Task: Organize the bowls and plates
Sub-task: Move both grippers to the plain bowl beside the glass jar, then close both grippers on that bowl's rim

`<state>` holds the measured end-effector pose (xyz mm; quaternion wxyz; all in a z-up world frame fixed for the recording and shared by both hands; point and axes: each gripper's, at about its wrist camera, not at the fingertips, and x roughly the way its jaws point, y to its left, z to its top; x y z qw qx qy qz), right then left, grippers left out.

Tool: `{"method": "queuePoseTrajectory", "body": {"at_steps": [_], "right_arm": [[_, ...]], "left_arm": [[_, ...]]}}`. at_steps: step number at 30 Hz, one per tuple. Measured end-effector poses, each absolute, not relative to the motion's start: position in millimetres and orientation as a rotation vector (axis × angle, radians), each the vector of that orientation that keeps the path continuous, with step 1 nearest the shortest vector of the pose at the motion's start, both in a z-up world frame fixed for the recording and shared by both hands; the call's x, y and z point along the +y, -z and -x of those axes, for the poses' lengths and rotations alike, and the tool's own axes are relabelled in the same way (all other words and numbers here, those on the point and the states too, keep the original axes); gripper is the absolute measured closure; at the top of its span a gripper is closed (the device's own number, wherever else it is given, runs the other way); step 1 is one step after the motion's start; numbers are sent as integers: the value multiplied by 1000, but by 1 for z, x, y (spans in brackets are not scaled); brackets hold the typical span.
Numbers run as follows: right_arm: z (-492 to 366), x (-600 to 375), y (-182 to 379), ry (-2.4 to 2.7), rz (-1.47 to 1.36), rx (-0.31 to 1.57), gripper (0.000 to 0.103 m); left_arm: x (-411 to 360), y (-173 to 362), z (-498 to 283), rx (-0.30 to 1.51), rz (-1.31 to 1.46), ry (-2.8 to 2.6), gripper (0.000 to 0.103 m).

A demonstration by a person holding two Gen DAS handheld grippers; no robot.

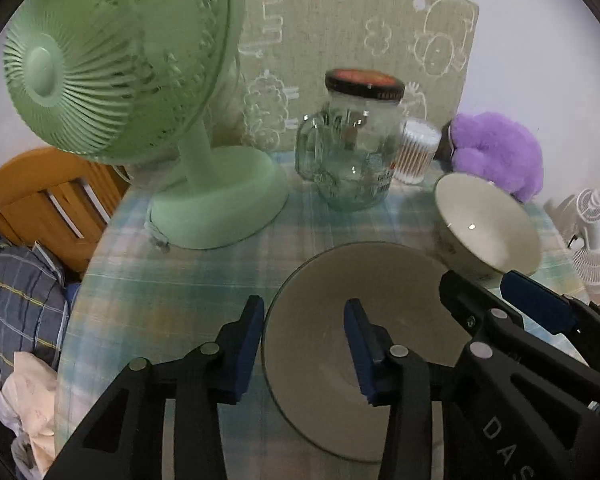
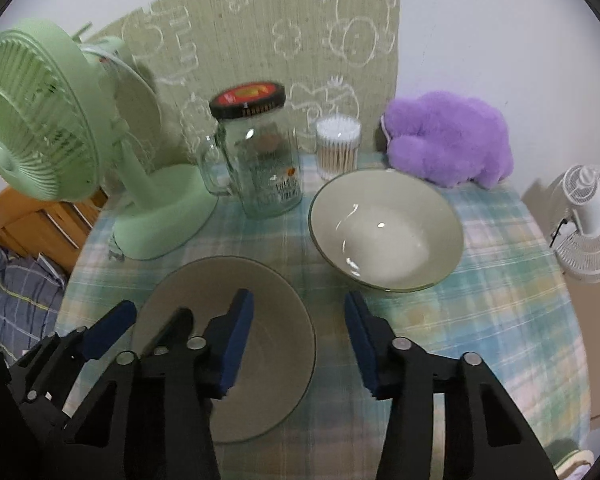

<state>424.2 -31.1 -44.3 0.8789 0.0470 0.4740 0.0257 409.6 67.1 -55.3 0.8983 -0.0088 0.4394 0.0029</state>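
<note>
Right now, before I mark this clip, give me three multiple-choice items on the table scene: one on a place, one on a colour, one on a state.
1. Where does the bowl stand relative to the plate in the right wrist view?
A. Stacked on it
B. Beyond it, to the right
C. Under it

2. What colour is the plush toy?
A. Purple
B. Red
C. Yellow

3. What is the state of the glass jar?
A. Lying on its side
B. Upright, lid off
C. Upright, lid on

Answers: 1 B, tablecloth shows between the two dishes. 2 A, its fur is plainly purple. 3 C, a black lid caps the standing jar.
</note>
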Motion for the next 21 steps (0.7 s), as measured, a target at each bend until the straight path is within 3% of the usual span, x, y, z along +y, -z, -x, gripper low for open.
{"method": "queuePoseTrajectory", "body": {"at_steps": [10,21], "right_arm": [[-440,-23,69,-52,-94,1031,73],[-440,-23,66,-36,-67,1041,81]], "left_arm": [[74,74,-425,948,26,-26,79],[74,72,-424,961,26,-35,79]]}}
